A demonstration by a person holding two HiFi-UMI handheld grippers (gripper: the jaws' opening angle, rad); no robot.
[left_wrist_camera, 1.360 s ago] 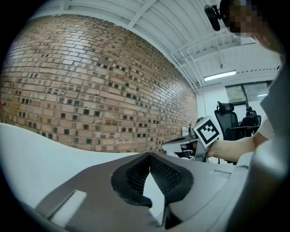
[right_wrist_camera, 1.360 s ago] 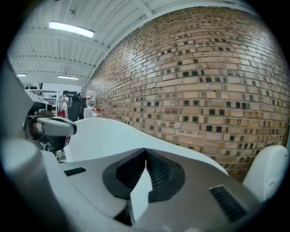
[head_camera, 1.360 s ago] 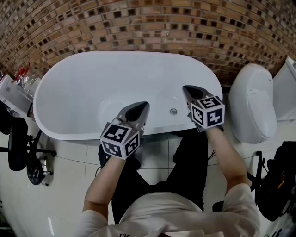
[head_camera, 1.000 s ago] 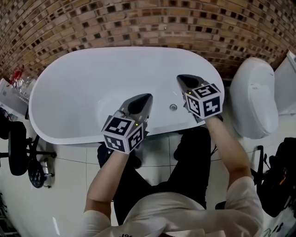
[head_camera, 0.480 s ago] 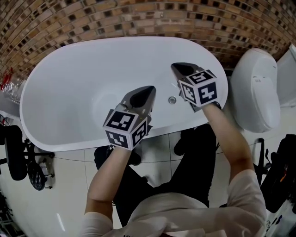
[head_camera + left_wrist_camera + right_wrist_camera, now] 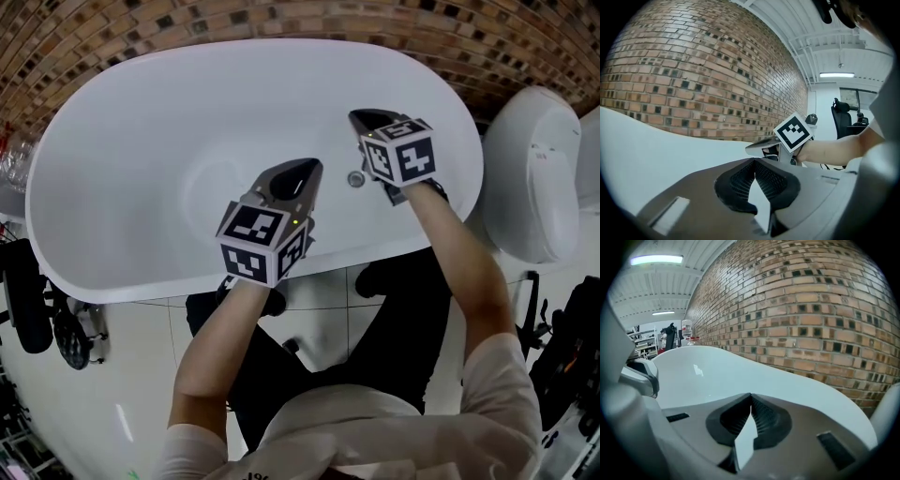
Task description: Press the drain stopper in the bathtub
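I'm seeing both grippers hanging over the white bathtub (image 6: 122, 272) in head view, inside its near rim. Left gripper (image 6: 309, 171) is pointing toward the brick wall (image 6: 281, 19). Its jaws are pressed together at the tips with nothing between them, which its own view confirms (image 6: 754, 161). Right gripper (image 6: 361, 118) is reading the same in its own view (image 6: 751, 395) — tips meeting, nothing gripped.

The drain stopper (image 6: 355, 178) is showing as a small round metal disc on the tub's inner surface. It's sitting between the two grippers, just beside the right one's marker cube (image 6: 401, 150). Neither pair of tips is touching it; both are pointing past it toward the far side.

Left gripper view is catching the right gripper (image 6: 761, 146) side-on, arm behind it. Right gripper view is looking along the tub's long curve to the wall — the stopper isn't in either gripper view.

A white toilet (image 6: 530, 178) is standing to the right of the tub.
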